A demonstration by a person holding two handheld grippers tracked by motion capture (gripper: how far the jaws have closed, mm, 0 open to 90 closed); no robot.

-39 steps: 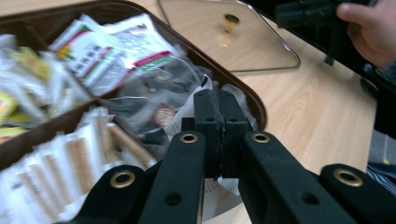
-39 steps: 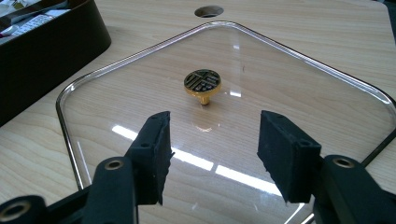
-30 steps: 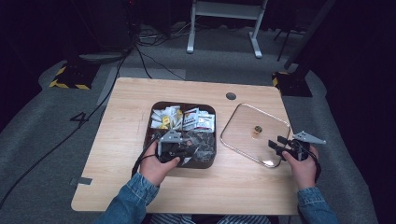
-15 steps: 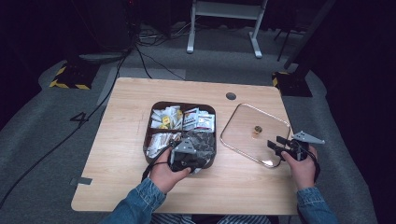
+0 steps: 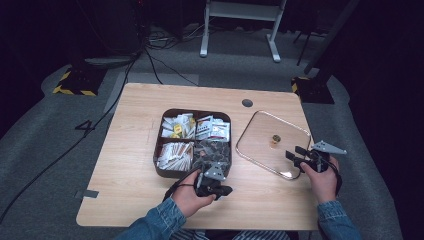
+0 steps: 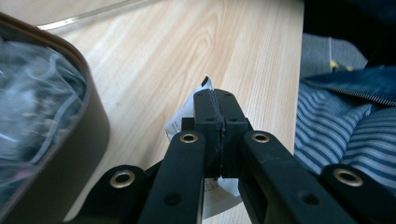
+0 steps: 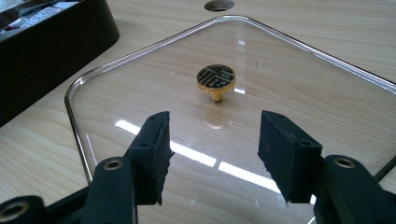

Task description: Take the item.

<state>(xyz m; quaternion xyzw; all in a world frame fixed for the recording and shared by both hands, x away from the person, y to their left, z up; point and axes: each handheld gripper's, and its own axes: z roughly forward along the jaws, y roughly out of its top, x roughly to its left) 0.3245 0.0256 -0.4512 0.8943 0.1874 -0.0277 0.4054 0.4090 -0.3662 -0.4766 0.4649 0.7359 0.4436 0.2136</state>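
A dark divided box (image 5: 159,155) of sachets stands mid-table. My left gripper (image 5: 226,190) is just in front of its near right corner, low over the wood, shut on a small white sachet (image 6: 186,117) whose edges stick out beside the jaws. The box wall (image 6: 88,135) is close on the left in the left gripper view. My right gripper (image 5: 293,156) rests open at the near edge of the clear glass lid (image 5: 260,145), which lies flat on the table. Its gold knob (image 7: 215,78) sits ahead of the gap between the open jaws (image 7: 215,135), apart from them.
The box's compartments hold white, yellow and dark packets. A round cable hole (image 5: 247,103) lies at the table's far side. The person's striped shirt and denim sleeve (image 6: 355,116) are close to the left gripper. Bare wood spreads left of the box.
My left gripper has come out of the box's near compartment and moved right and toward the table's front edge, sinking a little, with the white sachet in it. The right gripper has stayed put.
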